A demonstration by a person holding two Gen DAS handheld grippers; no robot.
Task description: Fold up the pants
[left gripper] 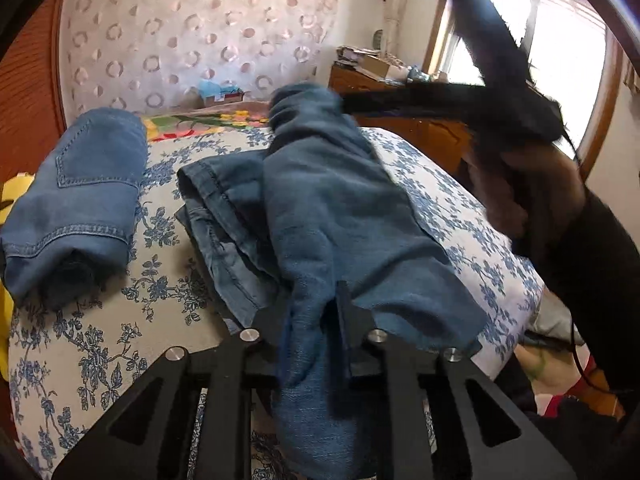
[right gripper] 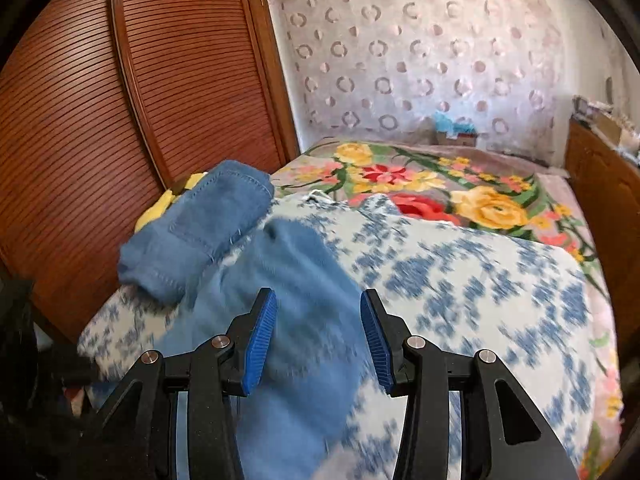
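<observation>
The left gripper is clamped on a bunched fold of the blue denim pants, cloth pinched between its black fingers and hanging down over them. From there the pants run away across the blue-and-white floral bedspread, with a lighter, layered part of the same garment lying flat just to the left of the raised leg. The far end of that leg is lifted off the bed. The right gripper stands with its jaws apart, its blue ribbed pads clear of the fabric; the pants lie on the bed below and beyond them, blurred. In the left wrist view that gripper appears as a dark blurred shape at the upper right, held by a hand.

A second pair of jeans, already folded, rests at the left side of the bed, apart from the pants being handled. Beyond the bedspread lies a bright flowered blanket.
</observation>
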